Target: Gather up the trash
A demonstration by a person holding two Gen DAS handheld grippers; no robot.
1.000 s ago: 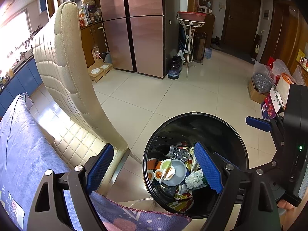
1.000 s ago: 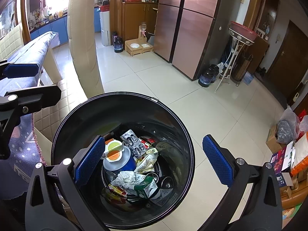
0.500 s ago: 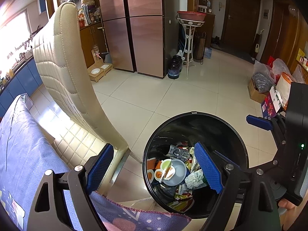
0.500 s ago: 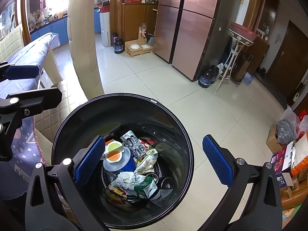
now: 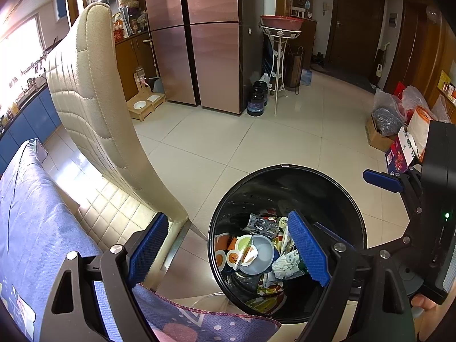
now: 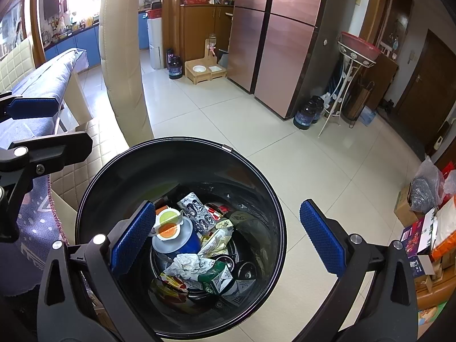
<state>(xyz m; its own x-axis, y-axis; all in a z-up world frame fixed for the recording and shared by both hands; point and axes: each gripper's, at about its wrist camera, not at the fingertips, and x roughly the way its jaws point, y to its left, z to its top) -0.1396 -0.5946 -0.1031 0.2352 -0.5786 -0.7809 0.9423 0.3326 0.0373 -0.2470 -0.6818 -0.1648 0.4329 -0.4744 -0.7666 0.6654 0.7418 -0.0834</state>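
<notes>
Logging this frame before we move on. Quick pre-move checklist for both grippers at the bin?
1. Left gripper jaws open, nothing held: ok.
2. Right gripper jaws open, nothing held: ok.
3. Right gripper over the mouth of the black trash bin: ok.
4. Trash in the bin, below the rim: blue cup, crumpled paper, wrappers: ok.
5. Bin upright on the tile floor, beside the cream chair: ok.
6. More trash left to collect on the table with the blue cloth: cannot tell, mostly out of view.
</notes>
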